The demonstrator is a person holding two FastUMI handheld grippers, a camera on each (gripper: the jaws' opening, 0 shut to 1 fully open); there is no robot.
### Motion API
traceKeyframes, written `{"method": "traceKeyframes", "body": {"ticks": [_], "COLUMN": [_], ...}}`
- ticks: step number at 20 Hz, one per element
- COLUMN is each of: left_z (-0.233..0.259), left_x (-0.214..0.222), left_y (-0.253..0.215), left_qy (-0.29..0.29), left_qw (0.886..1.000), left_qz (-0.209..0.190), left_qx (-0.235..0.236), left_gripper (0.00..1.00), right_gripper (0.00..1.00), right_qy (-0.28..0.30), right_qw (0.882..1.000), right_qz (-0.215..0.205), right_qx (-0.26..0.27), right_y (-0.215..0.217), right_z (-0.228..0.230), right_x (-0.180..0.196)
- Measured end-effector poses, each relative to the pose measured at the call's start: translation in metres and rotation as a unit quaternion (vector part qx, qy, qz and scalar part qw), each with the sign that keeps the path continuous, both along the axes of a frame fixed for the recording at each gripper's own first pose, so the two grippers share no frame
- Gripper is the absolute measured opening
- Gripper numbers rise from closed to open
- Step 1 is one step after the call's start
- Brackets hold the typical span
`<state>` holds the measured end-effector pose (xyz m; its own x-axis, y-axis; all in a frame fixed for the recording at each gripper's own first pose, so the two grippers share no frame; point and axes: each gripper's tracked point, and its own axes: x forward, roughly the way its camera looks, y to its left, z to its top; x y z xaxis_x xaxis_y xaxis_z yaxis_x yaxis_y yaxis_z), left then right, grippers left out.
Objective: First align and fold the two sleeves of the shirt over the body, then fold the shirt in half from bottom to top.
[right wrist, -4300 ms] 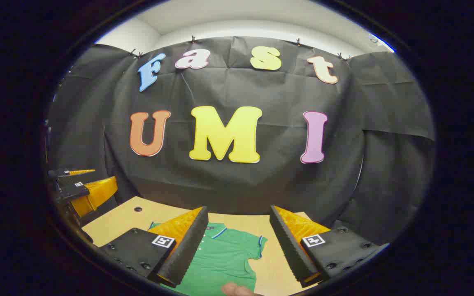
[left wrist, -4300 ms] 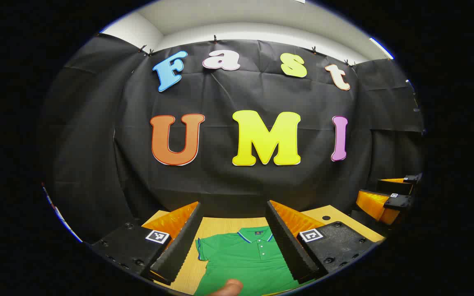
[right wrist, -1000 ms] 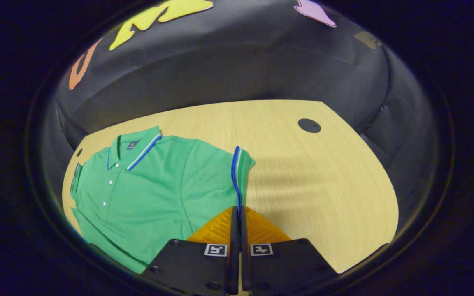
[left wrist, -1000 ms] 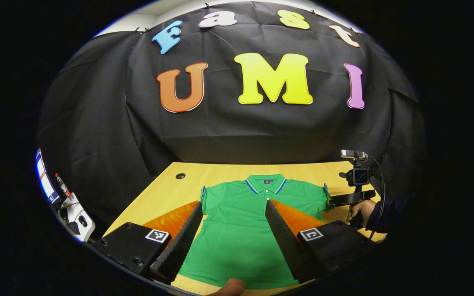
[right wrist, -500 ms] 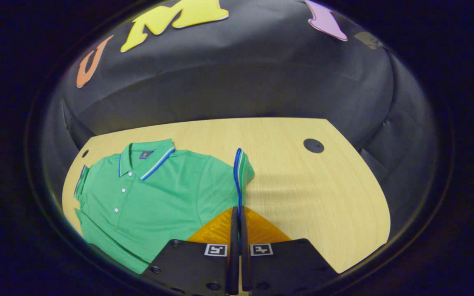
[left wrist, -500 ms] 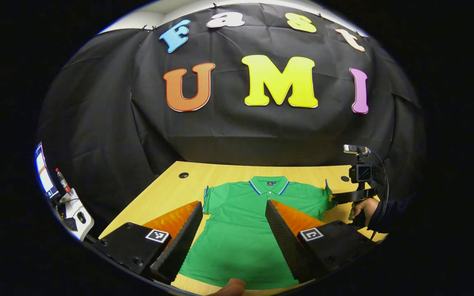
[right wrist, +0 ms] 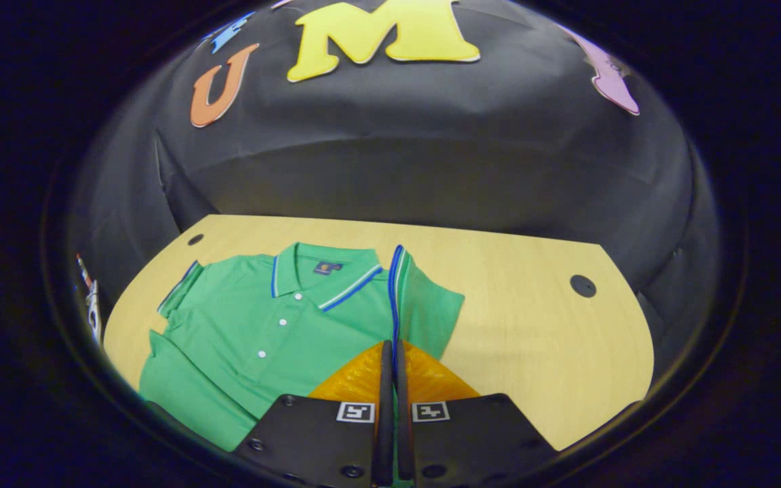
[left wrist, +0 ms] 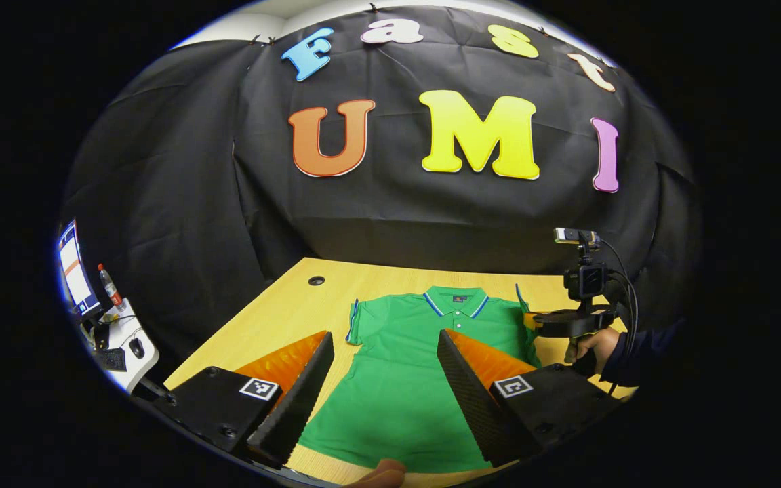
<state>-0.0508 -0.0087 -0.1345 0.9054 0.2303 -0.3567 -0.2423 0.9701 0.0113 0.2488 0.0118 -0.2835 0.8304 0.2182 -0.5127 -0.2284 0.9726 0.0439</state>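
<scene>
Left gripper view. My left gripper hangs above the near half of the green polo shirt, its two fingers spread wide and holding nothing. The shirt lies face up on the wooden table, collar toward the black cloth wall, buttons showing, hem nearest to me. The sleeve on the left of this view lies flat on the table. At the right, I see my right gripper gripped by a hand in a dark sleeve, with the shirt's other sleeve raised off the table at its tip. A fingertip shows at the bottom edge. A small side table with a bottle stands at far left, well apart from the shirt.

Right gripper view. My right gripper is pressed together on the blue-trimmed cuff of the right sleeve; both fingers pinch the cuff edge, which rises upright from between them. The lifted sleeve stands just beside the collar, over the shoulder of the shirt. The rest of the shirt lies spread on the table, body running toward the lower left. A round black grommet sits in the bare table surface at right, well apart from the shirt
</scene>
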Motion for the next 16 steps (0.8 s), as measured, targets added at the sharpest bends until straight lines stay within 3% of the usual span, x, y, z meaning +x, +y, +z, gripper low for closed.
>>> {"method": "traceKeyframes", "body": {"ticks": [12,13,16], "left_z": [0.008,0.009,0.011], "left_x": [-0.017,-0.015,-0.011], "left_y": [0.024,0.028,0.041], "left_qy": [-0.028,-0.032,-0.037], "left_qw": [0.999,0.999,0.999], "left_qz": [0.006,0.005,0.002], "left_qx": [-0.027,-0.024,-0.013], "left_gripper": [0.99,0.99,0.99], "right_gripper": [0.1,0.16,0.57], "right_qy": [0.05,0.052,0.043], "right_qw": [0.999,0.998,0.999], "right_qz": [0.013,0.019,0.021], "right_qx": [-0.017,-0.01,-0.006], "right_y": [0.036,0.04,0.038], "right_z": [-0.042,-0.041,-0.019], "right_x": [-0.02,-0.024,-0.04]}}
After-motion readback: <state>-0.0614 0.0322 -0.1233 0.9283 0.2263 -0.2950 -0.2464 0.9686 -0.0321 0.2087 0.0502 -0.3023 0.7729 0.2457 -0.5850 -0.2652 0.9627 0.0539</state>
